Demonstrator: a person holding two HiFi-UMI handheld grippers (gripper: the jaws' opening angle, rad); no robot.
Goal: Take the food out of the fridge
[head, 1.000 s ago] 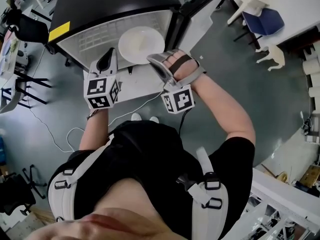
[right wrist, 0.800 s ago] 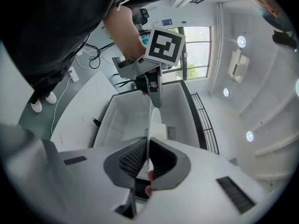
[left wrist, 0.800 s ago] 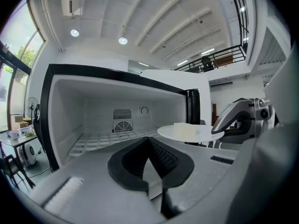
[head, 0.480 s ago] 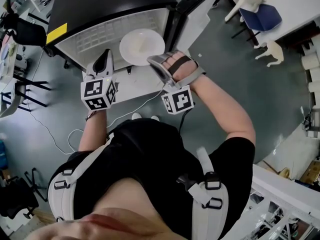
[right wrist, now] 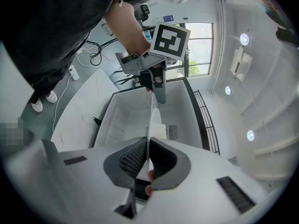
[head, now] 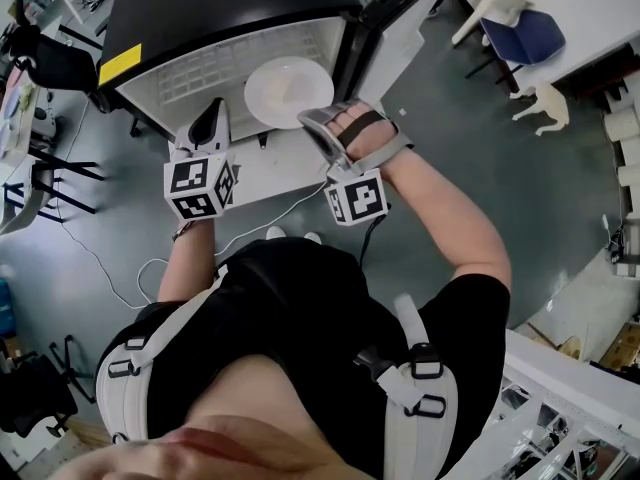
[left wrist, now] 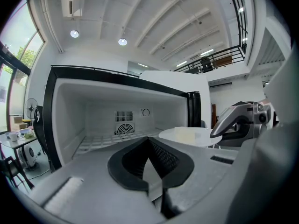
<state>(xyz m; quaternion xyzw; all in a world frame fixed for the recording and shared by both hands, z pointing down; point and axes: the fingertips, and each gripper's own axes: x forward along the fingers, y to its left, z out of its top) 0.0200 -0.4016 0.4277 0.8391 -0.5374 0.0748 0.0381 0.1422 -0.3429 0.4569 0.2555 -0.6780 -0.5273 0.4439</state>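
The fridge [head: 200,73] stands open with a white wire shelf inside [left wrist: 100,139]. A white plate [head: 288,90] carrying a pale block of food [left wrist: 189,133] hangs level at the fridge mouth. My right gripper [head: 308,120] is shut on the plate's near rim; in the right gripper view the plate [right wrist: 152,115] runs edge-on between the jaws of that gripper [right wrist: 148,138]. My left gripper [head: 213,118] hovers left of the plate, apart from it. Its jaws [left wrist: 147,140] are shut with nothing between them and point into the fridge.
The fridge door [head: 395,33] swings open on the right, close to my right hand. A white cable [head: 110,268] trails over the grey floor. A blue chair [head: 525,40] and white tables stand at the far right.
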